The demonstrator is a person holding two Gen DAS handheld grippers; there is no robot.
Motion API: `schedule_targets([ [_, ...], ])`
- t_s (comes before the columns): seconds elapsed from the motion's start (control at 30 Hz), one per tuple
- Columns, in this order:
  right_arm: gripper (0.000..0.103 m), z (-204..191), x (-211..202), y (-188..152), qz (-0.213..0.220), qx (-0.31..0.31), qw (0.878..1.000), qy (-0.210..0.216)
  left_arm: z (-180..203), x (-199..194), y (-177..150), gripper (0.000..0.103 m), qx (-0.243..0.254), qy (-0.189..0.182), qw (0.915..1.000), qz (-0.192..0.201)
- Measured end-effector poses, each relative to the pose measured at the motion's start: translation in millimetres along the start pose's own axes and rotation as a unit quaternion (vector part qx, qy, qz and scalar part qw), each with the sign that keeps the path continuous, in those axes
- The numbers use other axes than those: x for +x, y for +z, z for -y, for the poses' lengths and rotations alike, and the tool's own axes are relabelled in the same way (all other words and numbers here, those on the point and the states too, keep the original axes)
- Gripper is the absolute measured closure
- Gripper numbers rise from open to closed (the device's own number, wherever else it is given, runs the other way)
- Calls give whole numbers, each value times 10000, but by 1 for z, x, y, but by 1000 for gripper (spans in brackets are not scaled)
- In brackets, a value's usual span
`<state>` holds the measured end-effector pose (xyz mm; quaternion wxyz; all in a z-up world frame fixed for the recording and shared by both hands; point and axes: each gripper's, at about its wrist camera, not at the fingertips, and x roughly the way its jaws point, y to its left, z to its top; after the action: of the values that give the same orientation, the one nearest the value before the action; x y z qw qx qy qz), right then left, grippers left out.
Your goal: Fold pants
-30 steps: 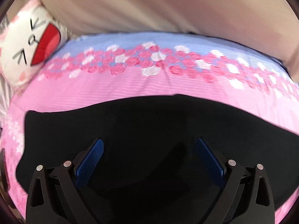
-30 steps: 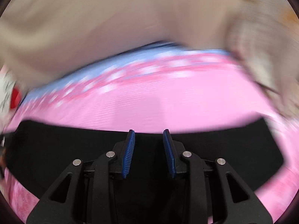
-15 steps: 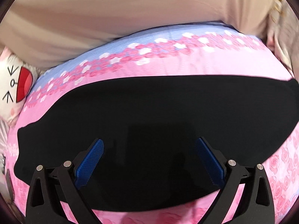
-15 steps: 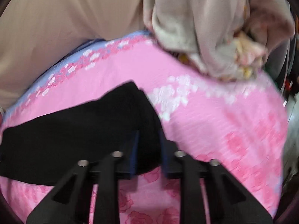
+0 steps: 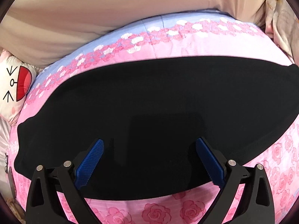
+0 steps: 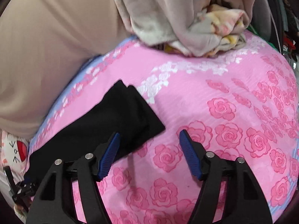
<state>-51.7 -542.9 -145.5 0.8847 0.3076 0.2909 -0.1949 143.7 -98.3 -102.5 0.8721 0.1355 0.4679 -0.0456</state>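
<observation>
Two grippers released: left gripper (image 5: 149, 160) wide over black pants (image 5: 158, 112), right gripper (image 6: 149, 151) jaws just opened, nothing between. Pants flat on pink rose bedspread (image 6: 224, 93). Soft, limp, light; you pinch layered end corner.

Right gripper (image 6: 148, 137), jaws just opened, beside black pants (image 6: 104, 123) on bedspread (image 6: 224, 93).

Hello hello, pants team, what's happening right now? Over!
Left gripper open over the pants. Right gripper just opened, nothing between jaws. Pants flat on bedspread. Blanket heap beyond, not blocking.
</observation>
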Motion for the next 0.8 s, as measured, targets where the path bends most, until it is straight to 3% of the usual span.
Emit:
schedule_targets([
  [0.07,38,-3,6,1,-49,106,9997,208,1,4,-3,6,-41,-5,10000,-3],
  [0.47,41,-19,17,-1,160,295,9994,-57,-7,9,-10,5,-290,-252,9992,126],
  [0.8,39,-19,15,-2,221,355,9991,-31,-9,10,-13,5,-370,-382,9984,207],
])
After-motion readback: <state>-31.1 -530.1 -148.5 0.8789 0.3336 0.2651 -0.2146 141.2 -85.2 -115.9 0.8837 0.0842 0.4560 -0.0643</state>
